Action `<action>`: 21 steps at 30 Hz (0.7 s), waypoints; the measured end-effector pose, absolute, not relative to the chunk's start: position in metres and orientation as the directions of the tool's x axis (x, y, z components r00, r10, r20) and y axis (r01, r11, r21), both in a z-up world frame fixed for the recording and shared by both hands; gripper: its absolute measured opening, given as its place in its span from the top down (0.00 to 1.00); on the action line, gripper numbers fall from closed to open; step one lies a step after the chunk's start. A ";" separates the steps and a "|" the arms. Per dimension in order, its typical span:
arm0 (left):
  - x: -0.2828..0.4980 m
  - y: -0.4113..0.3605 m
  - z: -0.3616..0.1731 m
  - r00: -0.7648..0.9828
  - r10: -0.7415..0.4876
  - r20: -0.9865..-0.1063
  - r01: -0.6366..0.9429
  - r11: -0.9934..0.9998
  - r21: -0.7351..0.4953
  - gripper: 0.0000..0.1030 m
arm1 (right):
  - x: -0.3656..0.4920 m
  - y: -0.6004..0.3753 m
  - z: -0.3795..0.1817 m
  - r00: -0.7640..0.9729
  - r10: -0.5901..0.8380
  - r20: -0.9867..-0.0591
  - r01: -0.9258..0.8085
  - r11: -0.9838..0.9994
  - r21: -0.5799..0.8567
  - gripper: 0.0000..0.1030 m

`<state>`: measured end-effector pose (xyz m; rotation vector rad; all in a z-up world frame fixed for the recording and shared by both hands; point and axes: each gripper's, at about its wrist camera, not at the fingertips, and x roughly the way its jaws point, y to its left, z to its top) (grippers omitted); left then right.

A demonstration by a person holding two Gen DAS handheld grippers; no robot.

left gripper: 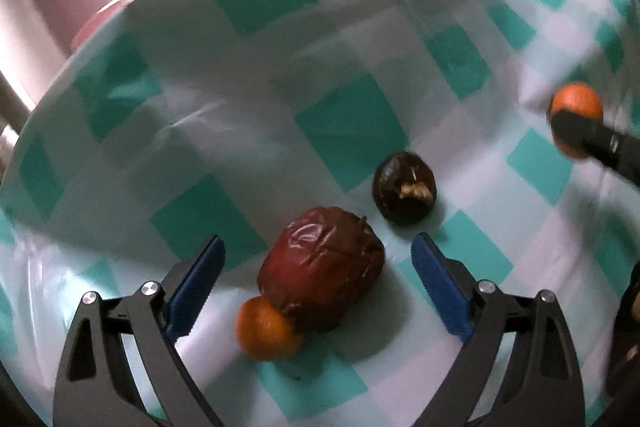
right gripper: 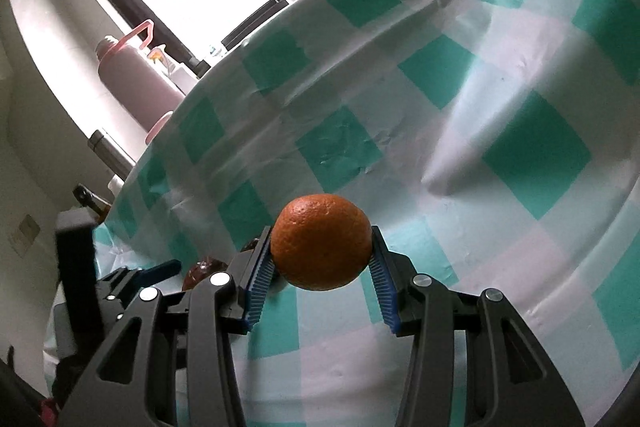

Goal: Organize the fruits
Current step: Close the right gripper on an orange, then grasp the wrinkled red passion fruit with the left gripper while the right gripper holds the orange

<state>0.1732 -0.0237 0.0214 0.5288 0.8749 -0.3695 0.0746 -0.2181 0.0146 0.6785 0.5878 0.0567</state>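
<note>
Held orange (right gripper: 322,241): round, pebbled peel, clamped between the right gripper (right gripper: 322,267)'s ribbed blue pads, above the tablecloth.
Left gripper (left gripper: 318,283): jaws spread wide around a wrinkled red-brown fruit (left gripper: 324,277).
Oranges: two; the second orange (left gripper: 266,329) touches the wrinkled fruit.
Dark fruit (left gripper: 404,189): one, round, skin broken, just beyond.
Tablecloth (left gripper: 248,107): glossy, creased teal-and-white check.
Pink bottle (right gripper: 132,79): cylindrical, contents hidden.
</note>
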 end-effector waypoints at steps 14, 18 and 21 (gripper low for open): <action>0.170 -0.015 0.003 0.567 -0.092 -0.818 0.553 0.779 0.296 0.41 | 0.077 -0.216 0.014 0.831 0.232 -0.505 0.142 0.789 0.598 0.55; 0.151 -0.007 0.016 0.592 -0.154 -0.791 0.516 0.826 0.226 0.42 | 0.077 -0.217 0.013 0.829 0.232 -0.509 0.147 0.787 0.599 0.55; 0.126 0.007 0.033 0.631 -0.243 -0.736 0.453 0.886 0.096 0.42 | 0.078 -0.217 0.013 0.826 0.233 -0.512 0.151 0.785 0.601 0.55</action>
